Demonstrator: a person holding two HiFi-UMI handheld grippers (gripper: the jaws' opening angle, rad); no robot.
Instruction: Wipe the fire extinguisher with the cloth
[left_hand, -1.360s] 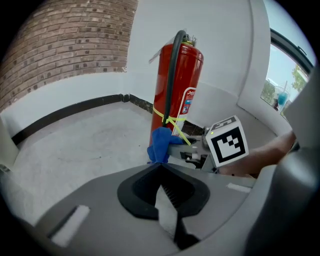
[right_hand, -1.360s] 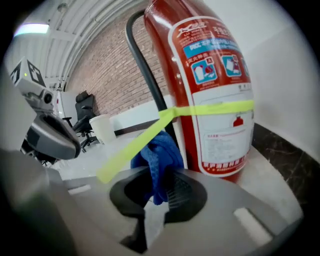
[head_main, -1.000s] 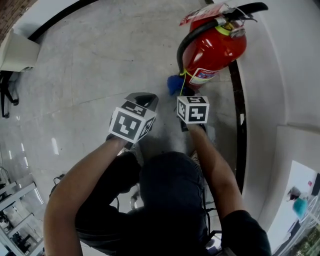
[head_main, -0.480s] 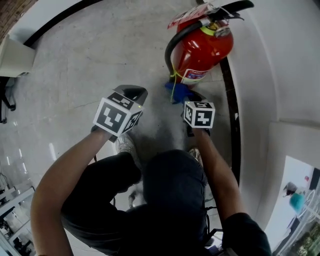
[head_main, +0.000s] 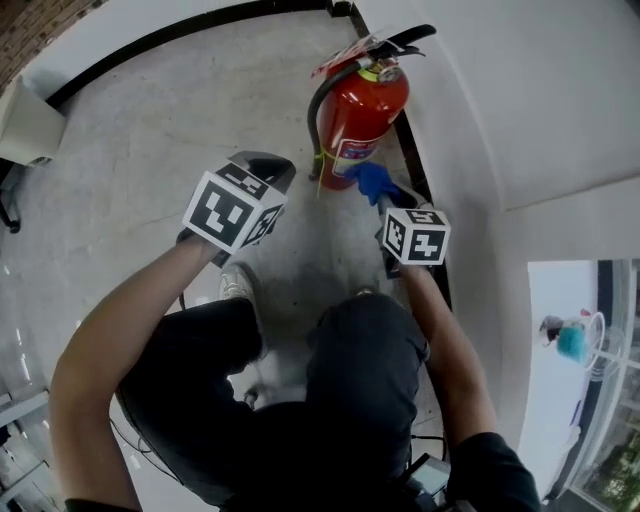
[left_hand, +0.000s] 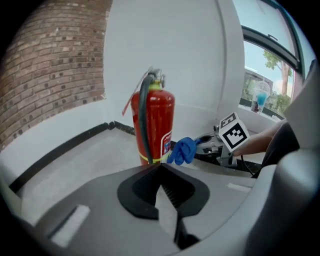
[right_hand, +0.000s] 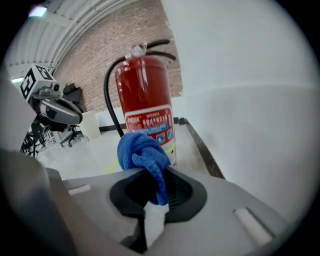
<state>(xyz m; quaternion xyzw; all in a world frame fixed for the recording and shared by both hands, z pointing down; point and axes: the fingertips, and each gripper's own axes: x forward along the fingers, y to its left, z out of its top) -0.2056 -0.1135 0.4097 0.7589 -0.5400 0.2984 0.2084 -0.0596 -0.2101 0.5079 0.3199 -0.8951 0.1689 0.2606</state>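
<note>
Cloth (right_hand: 142, 155), blue, bunched & clamped in right claw (right_hand: 155, 186), just beside fire extinguisher (right_hand: 145, 90) standing upright dead ahead, wall (right_hand: 250, 75) to claw's right; contact unclear. Left claw (left_hand: 162, 187) pinched closed, empty, extinguisher farther off in front. Step, by the look: approach, wipe not begun. Next: press cloth on red body, rub w/ steady contact. Label (right_hand: 150, 125) white/blue, print too small to read.

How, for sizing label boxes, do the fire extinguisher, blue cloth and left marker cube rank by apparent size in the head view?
1. fire extinguisher
2. left marker cube, nearer the camera, so inflated
3. blue cloth
</note>
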